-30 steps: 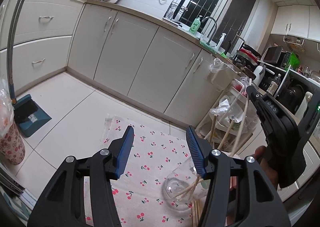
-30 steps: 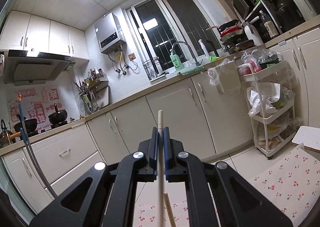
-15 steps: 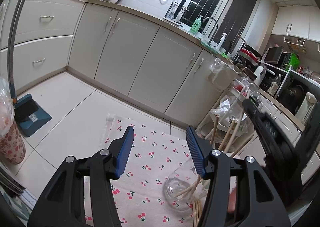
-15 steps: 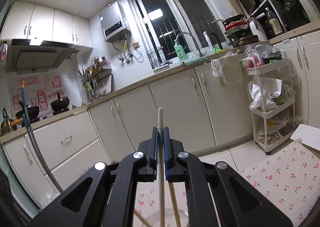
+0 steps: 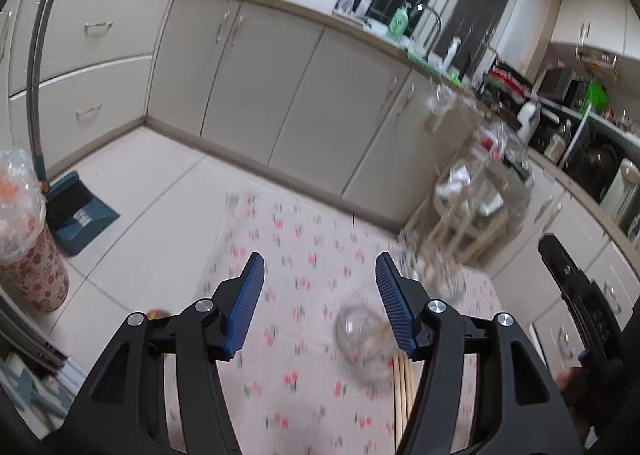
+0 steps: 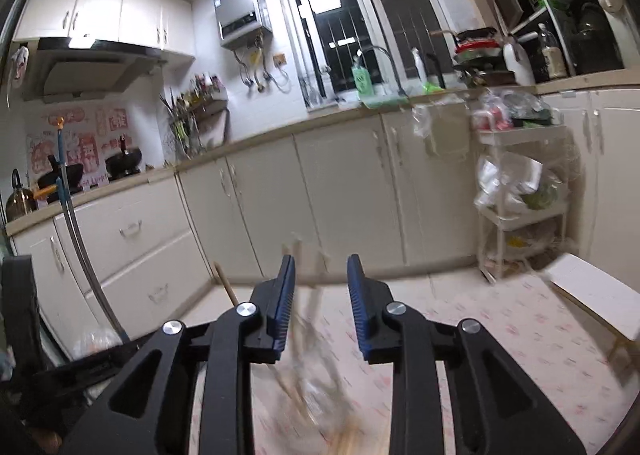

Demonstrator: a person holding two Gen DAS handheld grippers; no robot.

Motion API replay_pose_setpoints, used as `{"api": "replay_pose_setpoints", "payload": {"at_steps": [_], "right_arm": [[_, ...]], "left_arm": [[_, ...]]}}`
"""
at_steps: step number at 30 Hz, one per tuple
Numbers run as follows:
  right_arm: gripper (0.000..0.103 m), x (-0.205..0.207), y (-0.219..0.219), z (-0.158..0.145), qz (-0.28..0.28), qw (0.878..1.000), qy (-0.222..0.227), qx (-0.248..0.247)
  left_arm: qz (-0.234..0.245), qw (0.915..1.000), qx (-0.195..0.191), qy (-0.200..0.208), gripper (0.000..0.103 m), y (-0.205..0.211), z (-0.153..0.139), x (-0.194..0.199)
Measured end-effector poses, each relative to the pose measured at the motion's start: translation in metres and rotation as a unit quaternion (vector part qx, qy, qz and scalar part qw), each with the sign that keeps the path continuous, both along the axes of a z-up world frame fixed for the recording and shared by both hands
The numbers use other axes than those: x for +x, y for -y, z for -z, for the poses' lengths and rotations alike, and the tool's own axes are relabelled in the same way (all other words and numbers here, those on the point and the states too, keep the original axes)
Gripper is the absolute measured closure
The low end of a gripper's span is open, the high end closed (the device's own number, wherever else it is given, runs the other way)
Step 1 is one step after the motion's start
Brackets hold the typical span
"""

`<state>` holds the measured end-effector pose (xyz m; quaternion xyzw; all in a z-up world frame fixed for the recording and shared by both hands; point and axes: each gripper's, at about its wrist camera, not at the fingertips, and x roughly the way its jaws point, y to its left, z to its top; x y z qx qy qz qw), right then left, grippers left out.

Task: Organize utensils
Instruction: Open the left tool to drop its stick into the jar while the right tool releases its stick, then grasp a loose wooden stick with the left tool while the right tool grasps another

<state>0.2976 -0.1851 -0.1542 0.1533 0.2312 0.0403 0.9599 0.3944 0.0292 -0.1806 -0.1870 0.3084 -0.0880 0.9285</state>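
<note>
A clear glass jar [image 5: 366,339] stands on the cherry-print cloth [image 5: 296,279] and holds several wooden chopsticks [image 5: 452,243] that lean out to the right, blurred. More chopsticks [image 5: 402,387] lie flat on the cloth beside the jar. My left gripper [image 5: 320,279] is open and empty, just left of the jar. My right gripper [image 6: 320,279] is open and empty above the jar [image 6: 320,391], with chopsticks [image 6: 310,307] standing between its fingers. It also shows in the left wrist view [image 5: 580,295].
White kitchen cabinets [image 5: 280,95] run along the far side. A wire trolley [image 6: 520,207] with bags stands at the right. A dustpan [image 5: 80,211] and a patterned cup [image 5: 32,267] sit on the floor at the left. A white board [image 6: 596,295] lies right of the cloth.
My right gripper has opened and let go of the chopstick, which now stands in the jar. The right gripper has drawn back and down. The left gripper has stayed open.
</note>
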Motion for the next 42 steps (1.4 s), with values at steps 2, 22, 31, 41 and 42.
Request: {"api": "replay_pose_setpoints", "payload": {"at_steps": [2, 22, 31, 41, 42], "right_arm": [[0.076, -0.016, 0.009, 0.025, -0.01, 0.998, -0.063, -0.012], [0.078, 0.021, -0.007, 0.115, -0.061, 0.958, -0.275, -0.046], [0.092, 0.005, 0.002, 0.115, -0.084, 0.942, -0.296, -0.135], [0.093, -0.009, 0.046, 0.115, -0.085, 0.94, -0.319, -0.086], [0.093, -0.01, 0.047, 0.115, -0.086, 0.941, -0.318, -0.081]], "left_arm": [[0.018, 0.9996, 0.006, -0.02, 0.047, 0.008, 0.008, -0.011], [0.096, 0.9851, 0.066, -0.127, 0.042, 0.074, 0.056, -0.038], [0.122, 0.9782, 0.098, -0.136, 0.042, 0.1, 0.062, -0.034], [0.13, 0.965, 0.167, -0.155, 0.042, 0.129, 0.079, -0.017], [0.128, 0.9639, 0.172, -0.158, 0.042, 0.13, 0.08, -0.015]]}}
